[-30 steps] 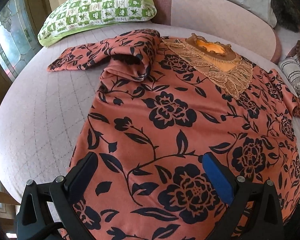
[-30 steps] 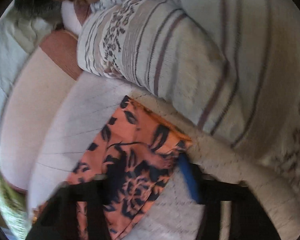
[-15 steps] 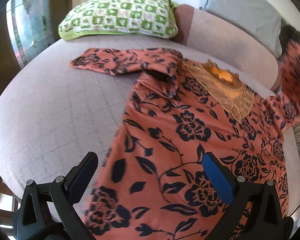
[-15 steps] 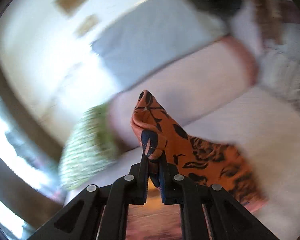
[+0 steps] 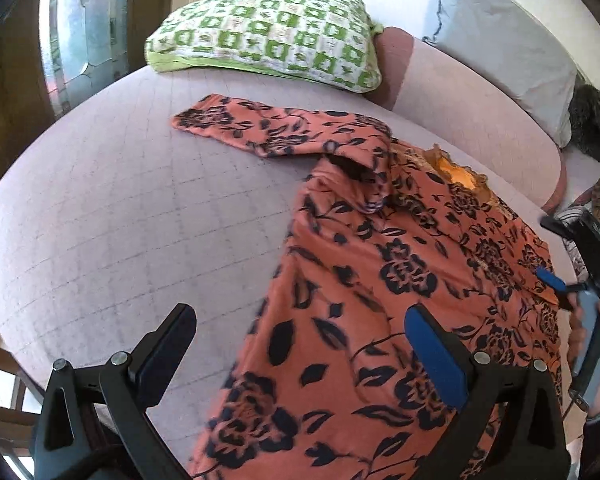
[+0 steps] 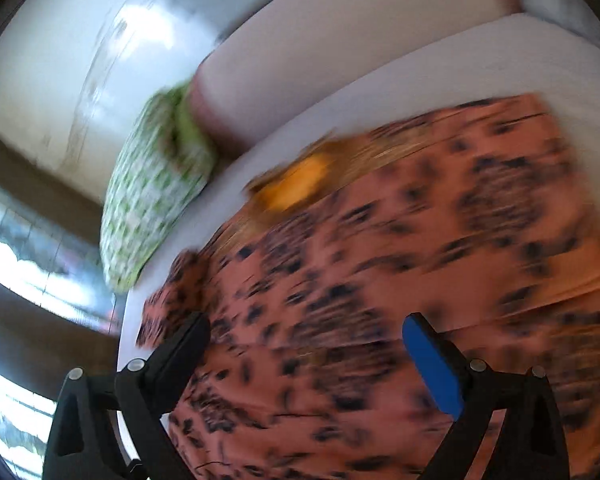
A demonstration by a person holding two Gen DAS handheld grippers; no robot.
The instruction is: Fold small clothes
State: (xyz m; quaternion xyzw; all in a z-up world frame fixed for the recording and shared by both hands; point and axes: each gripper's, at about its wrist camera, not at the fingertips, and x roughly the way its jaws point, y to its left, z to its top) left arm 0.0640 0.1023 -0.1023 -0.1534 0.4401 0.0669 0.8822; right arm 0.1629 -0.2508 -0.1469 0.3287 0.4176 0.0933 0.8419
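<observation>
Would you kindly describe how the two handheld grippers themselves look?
Both the left gripper and right gripper have angular black plastic fingers with silver bolts. One finger of each carries a bright blue pad. The right gripper's handle looks grey-blue.

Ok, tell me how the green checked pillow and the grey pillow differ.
The green checked pillow bears a green-and-white check; the grey pillow is plain. The green checked pillow lies flat on the bed's far left; the grey pillow leans up behind the pink bolster on the right. Both sit at the head of the bed, beyond the floral top.
</observation>
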